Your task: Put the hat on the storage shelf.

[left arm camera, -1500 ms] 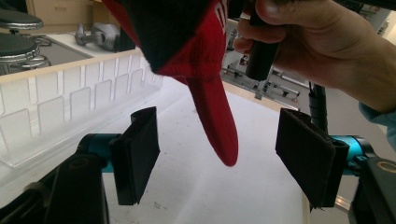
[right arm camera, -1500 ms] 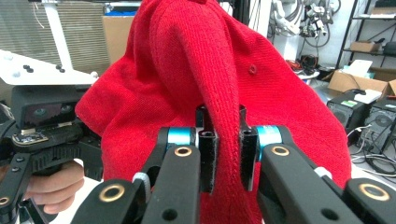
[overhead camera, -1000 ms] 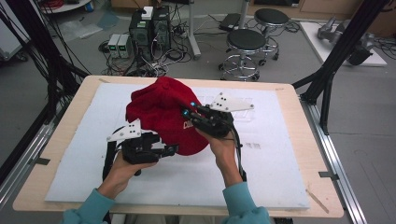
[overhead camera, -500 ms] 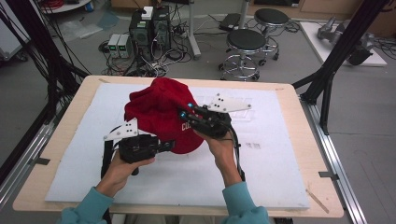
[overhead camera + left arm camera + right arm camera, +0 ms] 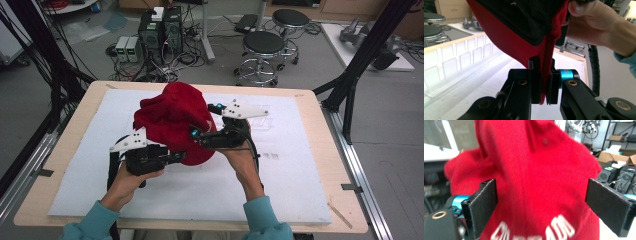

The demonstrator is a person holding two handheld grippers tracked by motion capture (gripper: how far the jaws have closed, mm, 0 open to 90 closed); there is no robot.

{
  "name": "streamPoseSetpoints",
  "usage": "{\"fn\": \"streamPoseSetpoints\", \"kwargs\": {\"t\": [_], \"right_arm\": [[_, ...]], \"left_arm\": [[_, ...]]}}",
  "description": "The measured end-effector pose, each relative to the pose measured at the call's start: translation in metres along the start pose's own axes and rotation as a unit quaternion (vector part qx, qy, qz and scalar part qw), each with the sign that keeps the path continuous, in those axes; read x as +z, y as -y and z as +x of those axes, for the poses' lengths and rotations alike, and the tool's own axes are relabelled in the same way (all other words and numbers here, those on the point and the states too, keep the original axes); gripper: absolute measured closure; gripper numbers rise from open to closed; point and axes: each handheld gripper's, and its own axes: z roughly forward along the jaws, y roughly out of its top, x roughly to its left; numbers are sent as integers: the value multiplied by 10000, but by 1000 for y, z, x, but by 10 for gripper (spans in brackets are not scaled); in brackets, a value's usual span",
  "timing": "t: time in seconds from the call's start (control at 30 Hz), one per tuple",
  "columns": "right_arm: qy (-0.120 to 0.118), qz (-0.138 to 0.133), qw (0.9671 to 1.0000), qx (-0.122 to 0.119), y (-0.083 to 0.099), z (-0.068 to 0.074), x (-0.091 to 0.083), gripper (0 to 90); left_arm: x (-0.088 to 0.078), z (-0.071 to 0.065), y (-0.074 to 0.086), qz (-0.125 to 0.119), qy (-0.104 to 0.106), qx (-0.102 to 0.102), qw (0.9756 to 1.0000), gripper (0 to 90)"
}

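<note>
Left tongs (image 5: 543,82) pinch the red hat's (image 5: 172,117) hem. Right tongs (image 5: 541,207) have just spread wide, the hat between them, pads clear of it.

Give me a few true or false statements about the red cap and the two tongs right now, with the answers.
1. The left tongs are shut on an edge of the red cap. True.
2. The right tongs are clamped tight on the cap. False: their jaws stand wide apart, having just opened, with the cap's cloth between them but unpressed.
3. The cap carries white lettering. True.
4. The cap lies flat on the white mat. False: it is bunched up and held raised above the mat.
5. Two round stools stand on the floor beyond the table. True.
</note>
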Motion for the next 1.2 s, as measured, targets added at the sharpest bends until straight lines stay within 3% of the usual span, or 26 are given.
{"fn": "streamPoseSetpoints", "kwargs": {"t": [0.2,0.27,0.37,0.53,0.77,0.83,0.93,1.03,1.2], "right_arm": [[0,207,9996,-170,0,2,-2,103],[105,369,9990,-214,1,2,-6,103],[176,393,9989,-210,2,0,-11,103],[499,443,9976,-185,17,-8,-34,103],[745,496,9959,-104,33,-14,-60,103],[853,720,9937,-100,36,-17,-70,103],[914,480,9946,-77,41,-17,-84,103],[1039,553,9930,-103,49,-20,-95,103],[1285,543,9902,48,66,-26,-116,103]], "left_arm": [[-2,4,-2,20,-166,-15,9999,848],[-3,6,-5,63,-236,55,9997,848],[-4,9,-12,82,-325,147,9993,848],[-2,19,-29,125,-534,321,9980,848],[4,32,-44,219,-763,475,9957,848],[7,36,-47,253,-832,529,9948,848],[10,41,-52,300,-922,575,9936,848],[13,47,-57,338,-1030,601,9923,848],[19,56,-65,420,-1192,677,9897,848]]}}
